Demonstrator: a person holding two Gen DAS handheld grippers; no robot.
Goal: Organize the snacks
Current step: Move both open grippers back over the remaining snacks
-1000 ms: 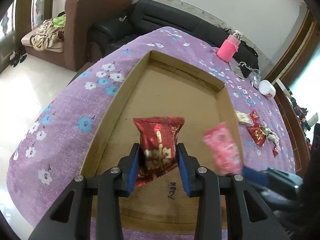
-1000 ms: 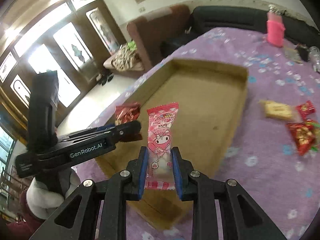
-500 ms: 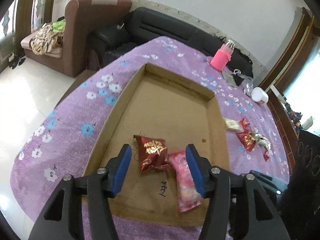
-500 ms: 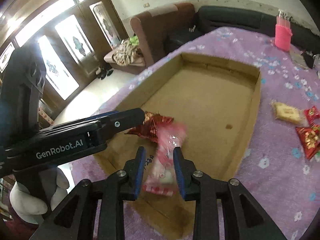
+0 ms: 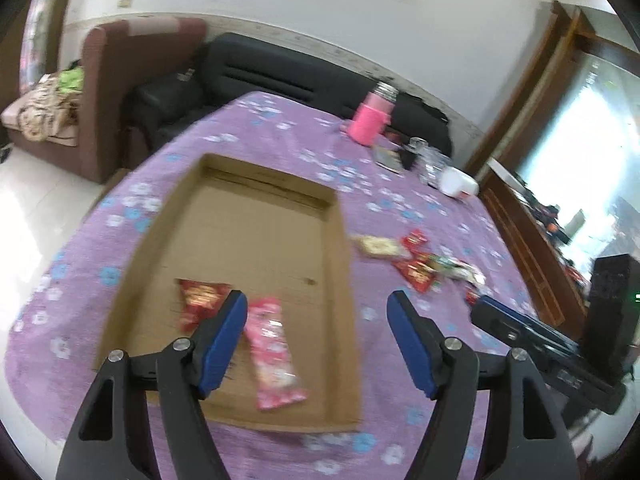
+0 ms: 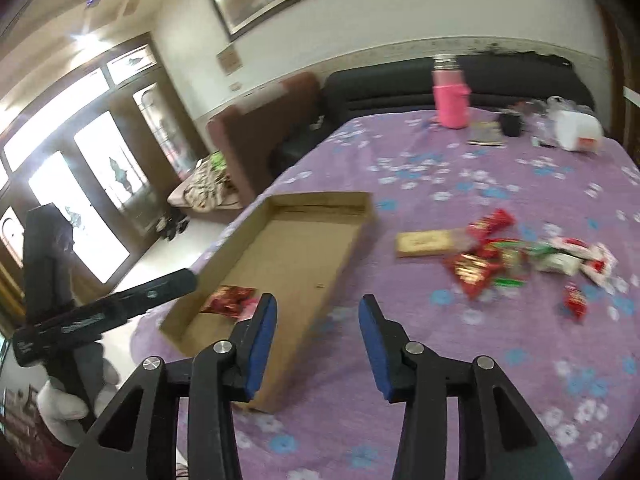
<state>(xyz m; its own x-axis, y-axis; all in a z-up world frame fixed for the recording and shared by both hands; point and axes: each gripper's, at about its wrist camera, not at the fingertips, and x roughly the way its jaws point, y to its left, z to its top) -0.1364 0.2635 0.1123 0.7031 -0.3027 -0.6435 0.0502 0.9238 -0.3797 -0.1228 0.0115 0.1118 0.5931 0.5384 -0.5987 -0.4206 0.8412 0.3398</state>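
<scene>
Both sets of jaws have just been opening, and nothing sits between either pair. The left gripper (image 5: 316,308) hangs released above the near end of the cardboard box (image 5: 344,248). A red snack packet (image 5: 200,300) lies flat on the box floor just beyond its left jaw, and a pink snack packet (image 5: 272,352) lies beside the red one, between the jaws but well below them and partly hidden by the left one.

The right gripper (image 6: 316,312) is also released — its jaws frame bare purple flowered cloth on the worktop (image 6: 500,340), with the box's near corner just past its left jaw. Beyond its right jaw, well apart from the box, a loose pile of snacks (image 6: 520,256) rests on the cloth; a tan biscuit pack (image 6: 424,242) lies at the pile's box side. A gloved hand (image 6: 68,404) holds the left gripper's handle.
</scene>
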